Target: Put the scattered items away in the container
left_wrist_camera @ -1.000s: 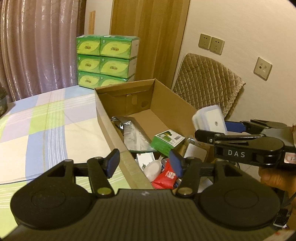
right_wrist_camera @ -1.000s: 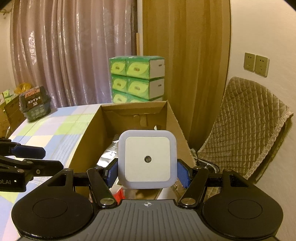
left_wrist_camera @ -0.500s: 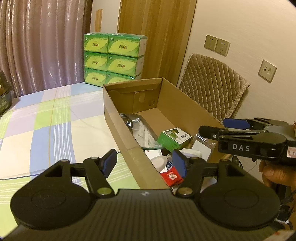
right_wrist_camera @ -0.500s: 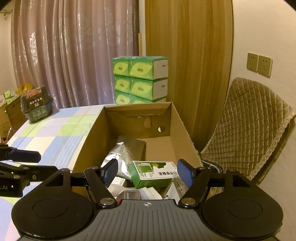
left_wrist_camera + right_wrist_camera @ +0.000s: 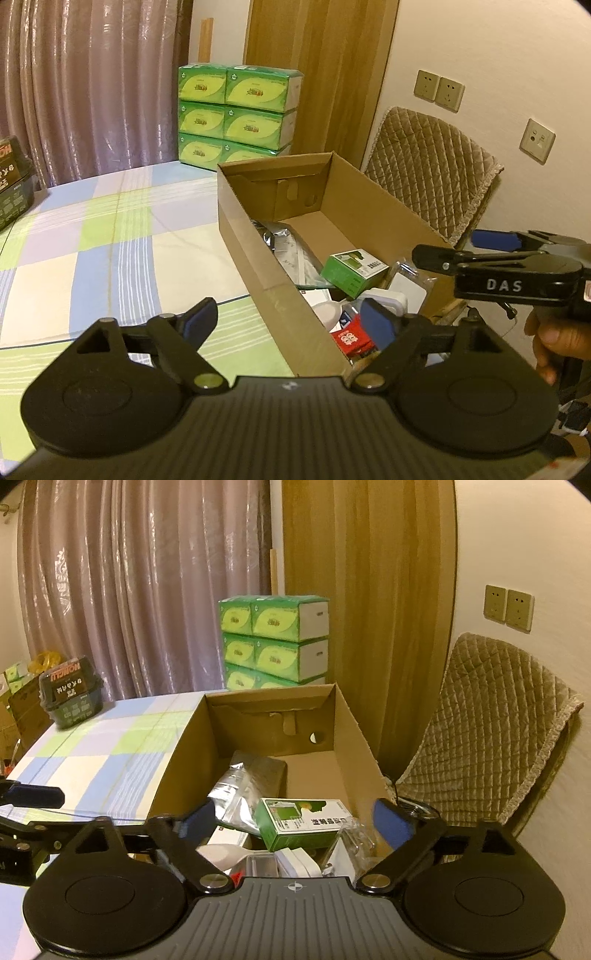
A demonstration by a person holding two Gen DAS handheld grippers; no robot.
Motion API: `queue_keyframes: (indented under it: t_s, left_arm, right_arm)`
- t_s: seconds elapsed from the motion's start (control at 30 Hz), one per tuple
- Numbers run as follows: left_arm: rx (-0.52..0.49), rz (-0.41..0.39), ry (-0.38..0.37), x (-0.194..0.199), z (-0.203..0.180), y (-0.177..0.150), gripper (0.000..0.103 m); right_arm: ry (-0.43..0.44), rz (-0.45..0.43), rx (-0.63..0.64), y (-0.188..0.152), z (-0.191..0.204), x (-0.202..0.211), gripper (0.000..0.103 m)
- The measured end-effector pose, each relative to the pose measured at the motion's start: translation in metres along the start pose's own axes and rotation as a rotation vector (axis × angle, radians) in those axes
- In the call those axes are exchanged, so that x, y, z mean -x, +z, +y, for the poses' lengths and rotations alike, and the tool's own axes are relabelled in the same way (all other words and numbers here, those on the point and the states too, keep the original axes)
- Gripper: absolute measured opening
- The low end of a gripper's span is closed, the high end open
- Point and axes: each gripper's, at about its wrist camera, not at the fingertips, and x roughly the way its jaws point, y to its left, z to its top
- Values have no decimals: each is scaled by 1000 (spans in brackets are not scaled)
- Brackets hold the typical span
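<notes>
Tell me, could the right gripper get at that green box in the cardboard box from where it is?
Probably yes. The right gripper is opening with nothing between its fingers, and the green box lies on top of the pile in the open-topped cardboard box, right ahead.

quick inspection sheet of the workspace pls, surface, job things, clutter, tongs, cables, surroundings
surface: checked cloth in blue, green and white; nothing loose seen on its visible part.
job's things: cardboard box holds a green carton, a silver foil pouch, a red packet and white pieces.
clutter: dark basket at the far edge of the cloth.
tongs: left tongs opening, nothing between the jaws, straddling the box's near wall; right tongs opening over the box, nothing between the jaws.
cables: nothing seen for sure.
surroundings: stacked green tissue packs, curtain, quilted chair, wall sockets.
</notes>
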Motion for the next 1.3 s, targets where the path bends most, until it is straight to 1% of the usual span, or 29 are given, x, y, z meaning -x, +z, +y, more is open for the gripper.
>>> queue_keyframes:
  t_s: [0.07,0.13,0.17,0.23,0.27,0.47,0.77,0.9,1.13,1.3]
  left_arm:
    - [6,0,0,3,1,-1,88]
    - [6,-3,4,6,1,-1,94]
    - [4,-4,8,7,0,-1,95]
    - [5,-9,19,11,0,-2,101]
    - [4,-11,24,12,0,-2,102]
    - [0,1,54,20,0,-9,102]
    - [41,-4,101,40,1,-21,102]
    - [58,19,104,48,0,-24,102]
    - [49,12,124,64,-11,-33,102]
    - [91,13,117,77,-12,-41,102]
  right_arm:
    - [-8,-6,-1,1,0,4,101]
    - [-8,-4,2,1,0,6,101]
    - [-9,1,2,1,1,8,101]
    - [-10,6,6,1,1,11,101]
    - [-10,9,7,1,1,13,101]
    - [-22,23,-1,-3,2,26,101]
    - [-42,42,-28,-11,3,51,101]
    - [-42,47,-27,-13,5,62,101]
    - [-41,55,-29,-17,10,79,101]
    - [-40,64,-25,-21,14,93,101]
